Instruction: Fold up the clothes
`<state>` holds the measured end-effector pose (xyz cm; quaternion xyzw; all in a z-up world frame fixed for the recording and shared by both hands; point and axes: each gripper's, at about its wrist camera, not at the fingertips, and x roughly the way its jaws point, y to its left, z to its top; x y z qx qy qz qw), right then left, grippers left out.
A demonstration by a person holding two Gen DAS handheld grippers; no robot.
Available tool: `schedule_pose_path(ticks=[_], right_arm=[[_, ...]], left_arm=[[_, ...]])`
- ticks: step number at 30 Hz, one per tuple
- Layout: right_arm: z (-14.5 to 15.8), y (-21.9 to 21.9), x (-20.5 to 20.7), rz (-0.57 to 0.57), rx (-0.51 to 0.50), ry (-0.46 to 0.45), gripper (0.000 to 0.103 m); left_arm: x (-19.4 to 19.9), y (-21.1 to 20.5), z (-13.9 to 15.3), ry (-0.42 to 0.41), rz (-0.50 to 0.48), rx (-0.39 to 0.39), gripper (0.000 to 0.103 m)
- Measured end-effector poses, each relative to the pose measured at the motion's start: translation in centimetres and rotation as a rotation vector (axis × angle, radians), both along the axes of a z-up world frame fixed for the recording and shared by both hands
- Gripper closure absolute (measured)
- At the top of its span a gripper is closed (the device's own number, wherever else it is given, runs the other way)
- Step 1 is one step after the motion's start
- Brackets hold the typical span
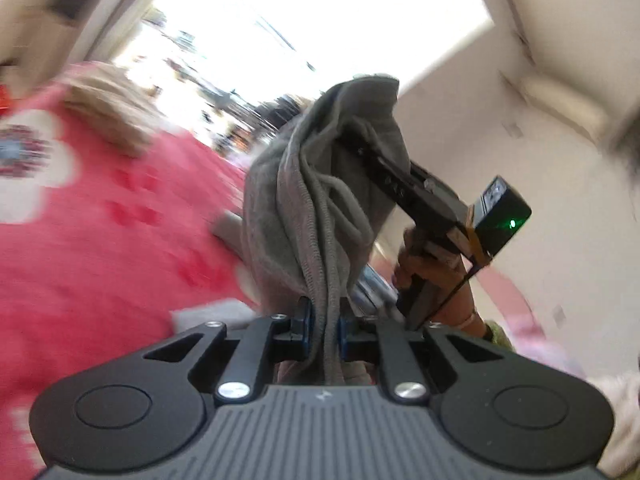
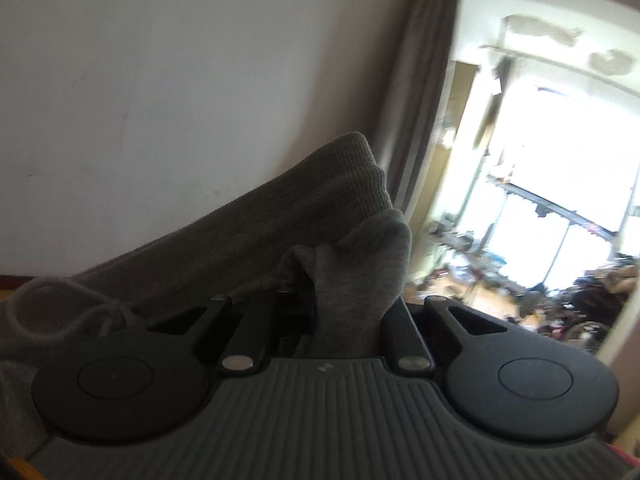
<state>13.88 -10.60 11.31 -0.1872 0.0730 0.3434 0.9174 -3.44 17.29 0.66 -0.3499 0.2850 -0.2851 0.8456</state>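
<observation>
We are lifting one grey garment (image 1: 320,184) between both tools; the step in hand looks like the raise-and-spread before any fold is laid. The left tool (image 1: 324,332) is clenched on a bunched edge of the cloth, its blue pads (image 1: 306,320) pressing in from either side with a drawcord (image 1: 340,196) trailing just ahead; the right tool (image 2: 344,320) is likewise clamped on a wad of the same grey knit, which is rising straight out from between its jaws. From the left tool, the right tool (image 1: 404,184) is sitting ahead and to the right, with a hand (image 1: 428,272) on its grip; the garment is hanging slack between the two. Below and left of the left tool we are seeing a red floral bedcover (image 1: 100,220), blurred.

Next, in our judgement: drawing the two grips apart until the held edge is taut, then lowering the cloth flat onto the bedcover; risk of the drawcord snagging.

Containers: we are seeing none in either view.
</observation>
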Motion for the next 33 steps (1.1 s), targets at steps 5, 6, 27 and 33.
schedule_pose_path(ticks=[5, 6, 27, 33], right_arm=[[-3.0, 9.4, 5.9, 0.118, -0.014, 0.157, 0.094], [-4.0, 11.2, 6.9, 0.134, -0.024, 0.186, 0.094], [-22.8, 33.3, 14.9, 0.108, -0.407, 0.509, 0.089], [-21.7, 31.3, 15.8, 0.078, -0.269, 0.67, 0.039]], left_arm=[[-0.4, 7.9, -1.8, 0.056, 0.233, -0.05, 0.09], [-0.1, 9.4, -2.3, 0.072, 0.268, -0.06, 0.09], [5.7, 23.2, -15.3, 0.38, 0.492, 0.1, 0.092], [5.4, 23.2, -13.7, 0.371, 0.537, 0.144, 0.082]])
